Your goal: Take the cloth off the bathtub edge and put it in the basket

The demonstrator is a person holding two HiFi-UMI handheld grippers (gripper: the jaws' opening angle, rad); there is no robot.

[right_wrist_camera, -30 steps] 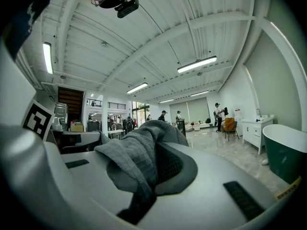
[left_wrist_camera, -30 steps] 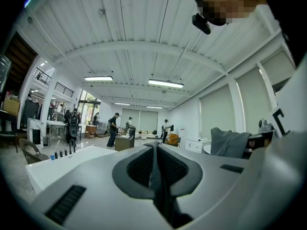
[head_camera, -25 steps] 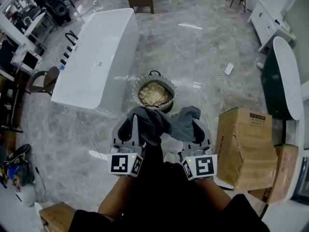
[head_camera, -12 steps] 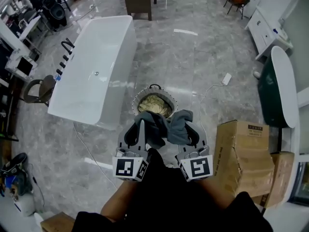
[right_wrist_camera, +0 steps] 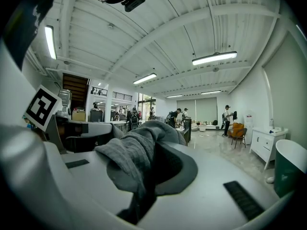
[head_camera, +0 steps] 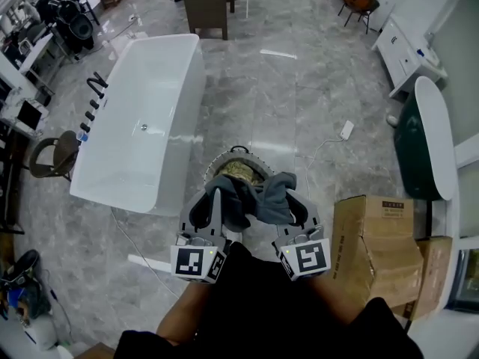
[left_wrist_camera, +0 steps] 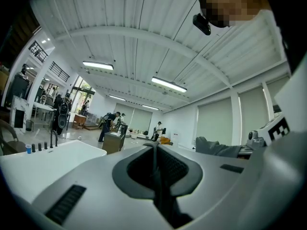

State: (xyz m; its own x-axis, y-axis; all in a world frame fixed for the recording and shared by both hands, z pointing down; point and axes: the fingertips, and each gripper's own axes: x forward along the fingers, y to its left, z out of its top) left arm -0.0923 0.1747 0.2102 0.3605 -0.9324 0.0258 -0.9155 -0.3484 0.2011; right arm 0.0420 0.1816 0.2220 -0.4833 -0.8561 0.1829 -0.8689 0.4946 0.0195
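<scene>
The cloth [head_camera: 251, 198] was dark grey, soft and finely ribbed. It was crumpled into a thick bunch and slung between the two grippers, above the floor. The left gripper [head_camera: 218, 191] had its jaws closed on the cloth's left end, where a darker fold drooped. The right gripper [head_camera: 287, 193] pinched the right end, and in the right gripper view the fabric was heaped over the tops of its closed jaws. The round basket [head_camera: 212, 167], holding tan fabric, stood just beyond the cloth and partly behind it. The white bathtub [head_camera: 142, 126] lay at the far left.
</scene>
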